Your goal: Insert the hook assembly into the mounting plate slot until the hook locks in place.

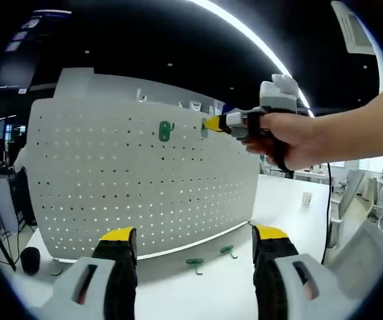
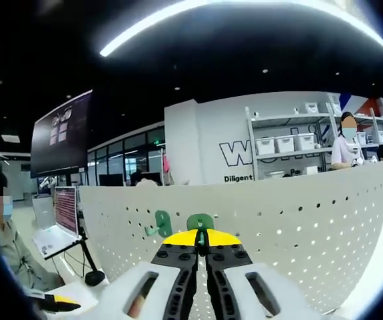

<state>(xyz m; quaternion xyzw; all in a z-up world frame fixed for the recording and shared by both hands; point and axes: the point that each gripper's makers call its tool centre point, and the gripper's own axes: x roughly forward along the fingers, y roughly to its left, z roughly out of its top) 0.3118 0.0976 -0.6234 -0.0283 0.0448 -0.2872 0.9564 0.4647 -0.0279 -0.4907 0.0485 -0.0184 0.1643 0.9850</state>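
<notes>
The right gripper is clenched on a green hook at the pegboard; the left gripper is released, holding nothing; the hook's back is hidden

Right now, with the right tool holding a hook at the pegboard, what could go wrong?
1. The right tool grips the green hook by a small part, so the hook may twist or slip when pushed into the pegboard.
2. A mounted hook sits close beside it; the tool may knock it.
3. Two loose hooks lie near the left tool, which may sweep them away.
</notes>
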